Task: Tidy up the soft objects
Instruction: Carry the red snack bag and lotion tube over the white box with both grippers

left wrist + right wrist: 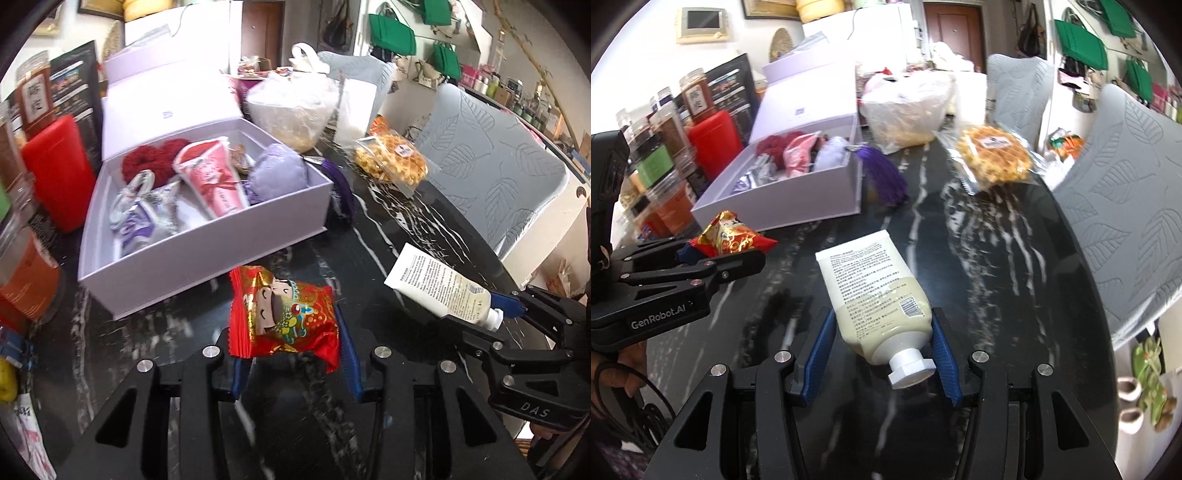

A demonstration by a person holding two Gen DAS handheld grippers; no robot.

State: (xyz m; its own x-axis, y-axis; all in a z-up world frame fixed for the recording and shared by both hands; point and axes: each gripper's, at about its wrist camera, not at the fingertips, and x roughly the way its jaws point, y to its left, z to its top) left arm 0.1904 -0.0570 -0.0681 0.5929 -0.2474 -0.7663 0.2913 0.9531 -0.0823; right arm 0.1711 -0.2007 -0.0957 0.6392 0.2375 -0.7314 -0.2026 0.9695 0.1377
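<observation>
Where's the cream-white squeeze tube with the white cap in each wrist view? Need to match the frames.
Left wrist view: cream-white squeeze tube at right, slanting, cap end between the right gripper fingers.
Right wrist view: same tube bottom centre, between that gripper's blue pads, cap toward the camera.
Shared landmark: open white box on the black marble table, upper left of the tube in both.

I see a black marble table (979, 258) with grey leaf-patterned chairs (1126, 206) beside it, white walls, a brown door (955, 27) behind, and green bags (1080, 42) hanging at right.
</observation>
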